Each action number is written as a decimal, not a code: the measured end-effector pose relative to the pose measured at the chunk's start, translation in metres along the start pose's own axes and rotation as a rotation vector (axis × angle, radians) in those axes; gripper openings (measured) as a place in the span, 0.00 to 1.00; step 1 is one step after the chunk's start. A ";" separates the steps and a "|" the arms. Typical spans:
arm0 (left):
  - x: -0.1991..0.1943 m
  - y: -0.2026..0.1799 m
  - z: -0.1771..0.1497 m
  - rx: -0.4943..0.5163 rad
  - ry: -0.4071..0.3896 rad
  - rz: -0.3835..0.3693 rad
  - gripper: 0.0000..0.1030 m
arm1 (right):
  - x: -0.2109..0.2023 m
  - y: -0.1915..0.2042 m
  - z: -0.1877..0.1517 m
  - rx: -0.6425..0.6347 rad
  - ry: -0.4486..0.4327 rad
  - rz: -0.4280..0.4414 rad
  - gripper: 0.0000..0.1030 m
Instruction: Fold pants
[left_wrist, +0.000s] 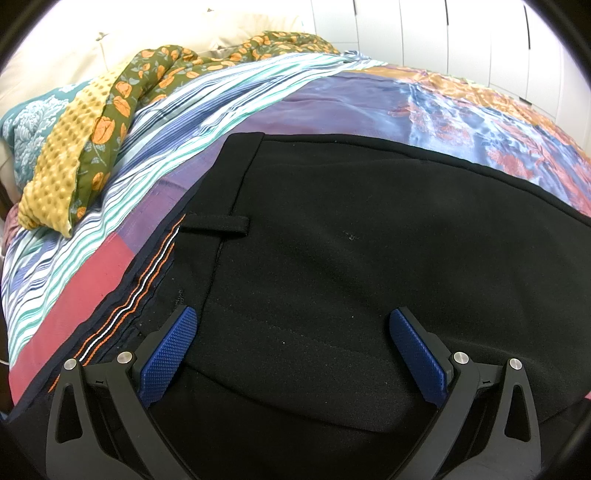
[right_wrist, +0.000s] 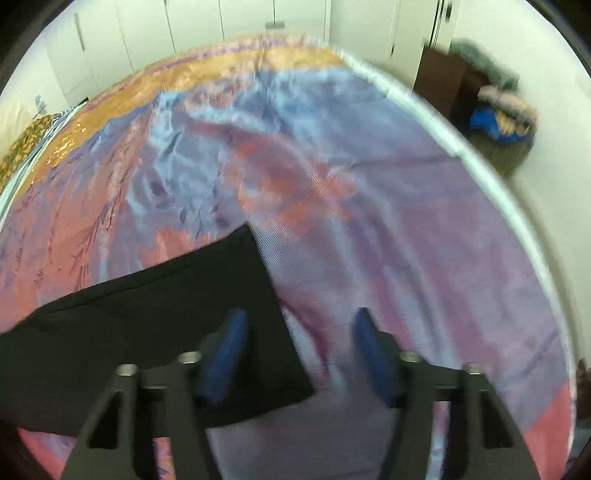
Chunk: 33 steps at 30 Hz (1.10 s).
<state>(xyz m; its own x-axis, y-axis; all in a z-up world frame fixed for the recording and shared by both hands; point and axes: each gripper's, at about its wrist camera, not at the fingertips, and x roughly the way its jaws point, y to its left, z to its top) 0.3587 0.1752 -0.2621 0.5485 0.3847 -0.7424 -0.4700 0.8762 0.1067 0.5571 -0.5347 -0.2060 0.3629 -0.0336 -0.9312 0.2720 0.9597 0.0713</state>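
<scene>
Black pants (left_wrist: 332, 240) lie flat on a bed, waistband end to the left with a belt loop (left_wrist: 218, 226) and an orange-and-white stitched lining (left_wrist: 147, 280). My left gripper (left_wrist: 293, 325) is open just above the waist area, its blue pads (left_wrist: 170, 354) spread wide and empty. In the right wrist view, which is blurred, the leg end of the pants (right_wrist: 177, 317) lies at lower left. My right gripper (right_wrist: 299, 332) is open over the leg's right edge, with its left pad above the cloth and its right pad above the bedspread.
The bedspread (right_wrist: 332, 184) is purple, blue and orange satin. A striped sheet (left_wrist: 110, 206), a yellow-and-floral quilt (left_wrist: 92, 136) and a teal pillow (left_wrist: 29, 122) sit at the head. White cupboards (left_wrist: 443, 33) stand behind. A pile of clothes (right_wrist: 502, 118) lies on the floor beyond the bed's right edge.
</scene>
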 end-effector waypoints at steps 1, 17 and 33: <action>0.000 0.000 0.000 0.000 0.000 0.000 0.99 | 0.007 0.002 -0.002 0.002 0.017 -0.009 0.52; 0.000 0.000 0.000 0.001 0.002 0.001 0.99 | -0.138 0.029 -0.240 -0.480 -0.154 0.030 0.02; -0.004 -0.002 0.010 0.041 0.058 0.035 1.00 | -0.119 0.072 -0.358 -0.083 -0.148 0.099 0.90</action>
<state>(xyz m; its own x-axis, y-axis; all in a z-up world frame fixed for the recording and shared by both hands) 0.3645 0.1749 -0.2528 0.4907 0.3985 -0.7749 -0.4585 0.8743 0.1593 0.2150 -0.3617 -0.2182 0.5128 0.0271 -0.8581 0.1560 0.9799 0.1242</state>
